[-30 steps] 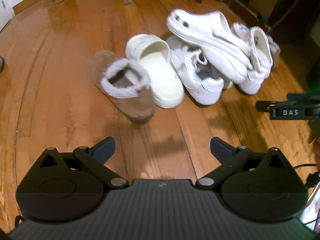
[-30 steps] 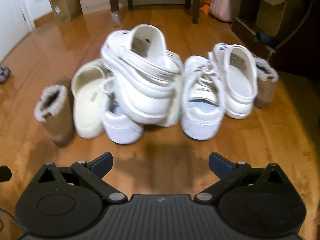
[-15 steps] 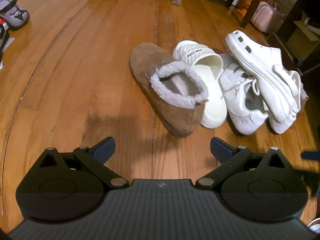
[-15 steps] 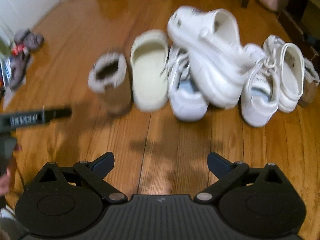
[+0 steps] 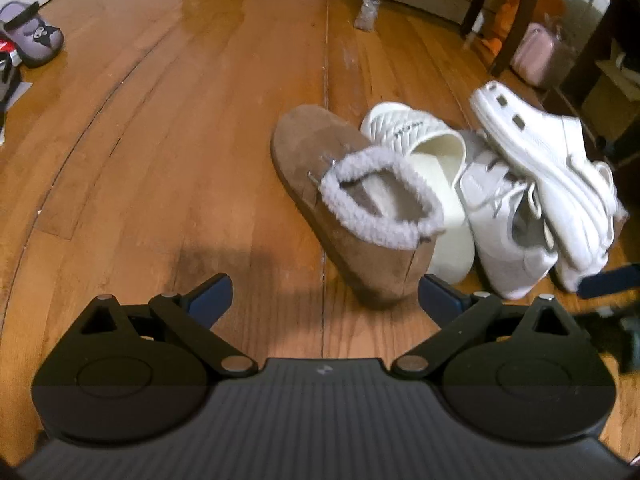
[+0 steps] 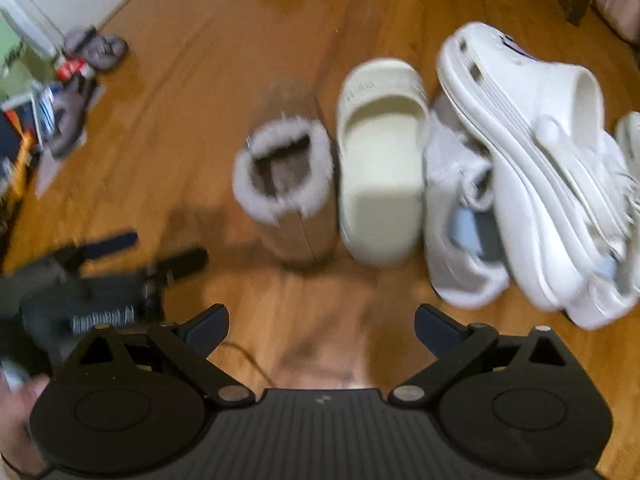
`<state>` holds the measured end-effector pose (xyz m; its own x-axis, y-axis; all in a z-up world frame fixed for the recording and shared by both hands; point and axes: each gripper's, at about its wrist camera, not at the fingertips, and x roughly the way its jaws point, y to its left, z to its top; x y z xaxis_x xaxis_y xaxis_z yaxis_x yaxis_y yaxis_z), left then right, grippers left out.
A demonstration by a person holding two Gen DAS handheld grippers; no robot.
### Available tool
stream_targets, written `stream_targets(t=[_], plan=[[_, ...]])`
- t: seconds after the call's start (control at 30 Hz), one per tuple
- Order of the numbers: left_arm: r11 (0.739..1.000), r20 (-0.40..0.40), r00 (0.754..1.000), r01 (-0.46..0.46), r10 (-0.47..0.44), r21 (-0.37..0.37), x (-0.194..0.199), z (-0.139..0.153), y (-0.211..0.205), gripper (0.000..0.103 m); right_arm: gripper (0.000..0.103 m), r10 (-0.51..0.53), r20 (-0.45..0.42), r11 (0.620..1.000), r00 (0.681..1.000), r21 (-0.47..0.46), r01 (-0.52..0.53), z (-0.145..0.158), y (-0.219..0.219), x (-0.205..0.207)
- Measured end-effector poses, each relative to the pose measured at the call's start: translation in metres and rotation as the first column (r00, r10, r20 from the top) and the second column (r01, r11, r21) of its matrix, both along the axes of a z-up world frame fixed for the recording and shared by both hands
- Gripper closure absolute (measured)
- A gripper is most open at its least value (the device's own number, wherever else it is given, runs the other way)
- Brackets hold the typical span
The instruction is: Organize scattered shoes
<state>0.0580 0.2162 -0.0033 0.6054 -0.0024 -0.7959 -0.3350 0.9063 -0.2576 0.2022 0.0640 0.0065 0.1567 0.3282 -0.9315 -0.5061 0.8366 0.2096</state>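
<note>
Both grippers, left point(image 5: 324, 294) and right point(image 6: 322, 326), hover with jaws spread, empty, near the brown slipper point(image 5: 348, 208).

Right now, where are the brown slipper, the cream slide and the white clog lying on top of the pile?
brown slipper point(image 5: 320, 148): left wrist view, on its suede toe.
cream slide point(image 6: 380, 168): right wrist view, on its footbed.
white clog point(image 6: 520, 92): right wrist view, on its upper.

One brown fleece-lined slipper point(image 5: 352, 216). Right of the slipper: one cream slide point(image 5: 436, 184), one white sneaker point(image 5: 504, 236), one white clog point(image 5: 548, 160) tilted on top. Far left of the slipper: one purple clog point(image 5: 30, 38).
</note>
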Motion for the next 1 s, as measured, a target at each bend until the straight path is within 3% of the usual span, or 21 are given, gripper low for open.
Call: stream_targets(t=[0.1, 0.17, 0.27, 0.5, 0.63, 0.83, 1.0], plan=[[0.998, -0.011, 1.0, 0.002, -0.003, -0.058, 0.0, -0.006, 0.008, 0.0, 0.013, -0.027, 0.012, 0.998, 1.0, 0.05, 0.027, -0.002, 0.002, 0.018], [0.999, -0.017, 1.0, -0.006, 0.006, -0.038, 0.001, -0.01, 0.011, 0.0, 0.027, -0.034, -0.001, 0.997, 0.999, 0.064, 0.034, -0.009, 0.007, 0.031], [1.0, -0.044, 0.999, -0.012, 0.01, -0.026, 0.006, -0.018, 0.015, 0.0, 0.027, -0.047, -0.023, 0.995, 0.999, 0.089, 0.049, -0.023, 0.018, 0.049], [0.998, -0.091, 0.996, -0.024, 0.02, -0.049, 0.015, -0.031, 0.023, 0.0, 0.026, -0.122, -0.066, 0.989, 0.99, 0.074, 0.126, -0.06, 0.043, 0.071], [0.998, -0.089, 0.996, -0.016, 0.01, -0.062, 0.017, -0.034, 0.027, 0.0, 0.027, -0.113, -0.075, 0.993, 0.991, 0.035, 0.115, -0.074, 0.055, 0.074], [0.997, -0.086, 0.996, -0.027, 0.021, -0.066, 0.019, -0.039, 0.029, 0.0, 0.046, -0.098, -0.101, 0.995, 0.99, 0.026, 0.101, -0.082, 0.063, 0.069], [0.998, -0.086, 0.996, -0.025, 0.019, -0.063, 0.02, -0.042, 0.028, 0.0, 0.072, -0.076, -0.071, 0.997, 0.995, -0.009, 0.075, -0.079, 0.071, 0.061]])
